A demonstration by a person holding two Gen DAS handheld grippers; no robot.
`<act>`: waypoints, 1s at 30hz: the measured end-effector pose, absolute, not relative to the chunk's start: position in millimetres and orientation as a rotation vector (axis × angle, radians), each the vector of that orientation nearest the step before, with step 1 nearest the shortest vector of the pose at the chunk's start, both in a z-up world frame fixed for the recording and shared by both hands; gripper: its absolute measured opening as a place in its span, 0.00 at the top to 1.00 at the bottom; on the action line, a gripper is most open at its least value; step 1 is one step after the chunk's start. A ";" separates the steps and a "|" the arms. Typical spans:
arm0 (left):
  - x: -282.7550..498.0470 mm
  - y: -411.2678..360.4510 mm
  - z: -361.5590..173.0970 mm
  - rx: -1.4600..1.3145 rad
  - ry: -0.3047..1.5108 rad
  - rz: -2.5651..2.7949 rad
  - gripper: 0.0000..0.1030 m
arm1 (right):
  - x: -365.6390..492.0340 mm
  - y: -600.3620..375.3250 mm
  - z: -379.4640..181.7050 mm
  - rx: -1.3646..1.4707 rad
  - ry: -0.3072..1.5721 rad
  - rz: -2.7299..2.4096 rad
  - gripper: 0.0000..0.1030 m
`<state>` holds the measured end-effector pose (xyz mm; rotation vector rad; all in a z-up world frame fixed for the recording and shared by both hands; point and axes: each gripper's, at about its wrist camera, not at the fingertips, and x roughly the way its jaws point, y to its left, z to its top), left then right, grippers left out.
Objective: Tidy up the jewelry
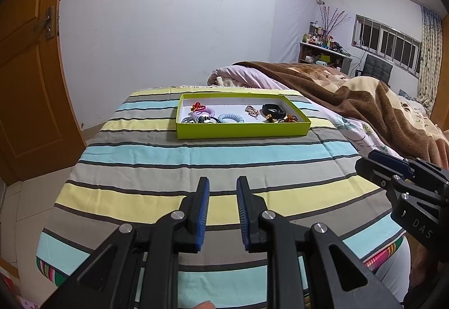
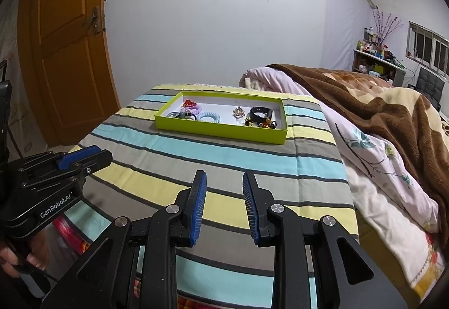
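While the jewelry sits in the green tray (image 1: pixel 241 131) on the striped cloth (image 1: pixel 196 157), L gripper (image 1: pixel 223 210) & R gripper (image 2: pixel 224 205) are held w/ jaws apart, nothing gripped.

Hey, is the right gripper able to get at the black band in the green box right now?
Probably yes. The right gripper is open and empty, and only bare striped cloth lies between it and the green box. The black band sits uncovered at the box's right end, with the low wall as the only hurdle.
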<state>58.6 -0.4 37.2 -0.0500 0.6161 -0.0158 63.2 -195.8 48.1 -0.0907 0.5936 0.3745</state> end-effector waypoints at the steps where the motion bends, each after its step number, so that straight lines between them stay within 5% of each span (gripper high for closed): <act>1: 58.5 -0.8 37.2 -0.050 0.616 -0.016 0.80 | 63.2 -195.7 48.1 -0.090 0.594 0.375 0.73; 30: 60.0 -2.1 34.8 -0.044 0.626 -0.018 0.80 | 65.8 -194.7 45.5 -0.094 0.596 0.377 0.73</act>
